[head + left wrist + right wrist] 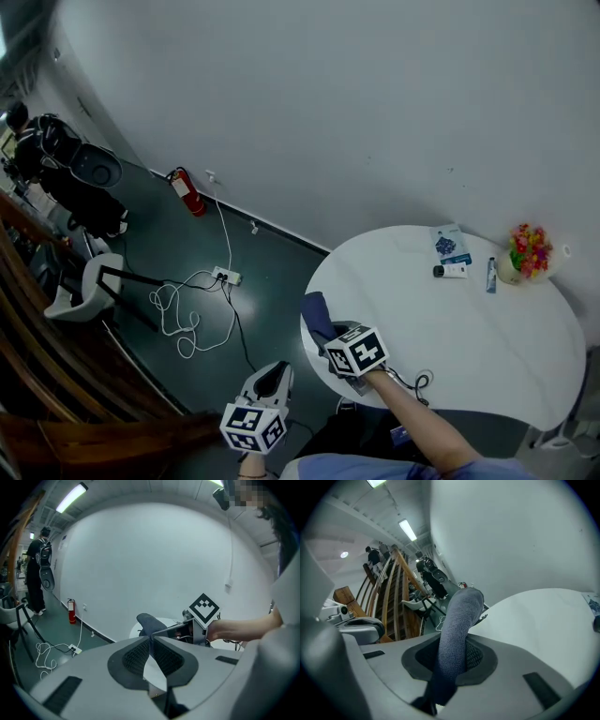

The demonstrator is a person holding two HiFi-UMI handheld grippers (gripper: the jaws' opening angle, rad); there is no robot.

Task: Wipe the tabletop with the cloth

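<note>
Right gripper [328, 334] clamped on the grey-blue cloth [316, 312], at the near-left rim of the round white table [469, 328].

In the right gripper view I see the cloth [458, 616] bunched into a thick roll between the jaws. Its long axis runs along them, and the free end points away from the gripper and curls over by the rim. I cannot tell whether it touches the tabletop. To wipe well, I judge I should tip the gripper down so the roll lies flat. Then I would sweep overlapping arcs inward from this rim, stopping short of the blue packet [450, 244], white tube [452, 271] and flower pot [525, 255] on the far side. My left gripper [277, 372] hangs off the table, jaws closed on nothing.
</note>
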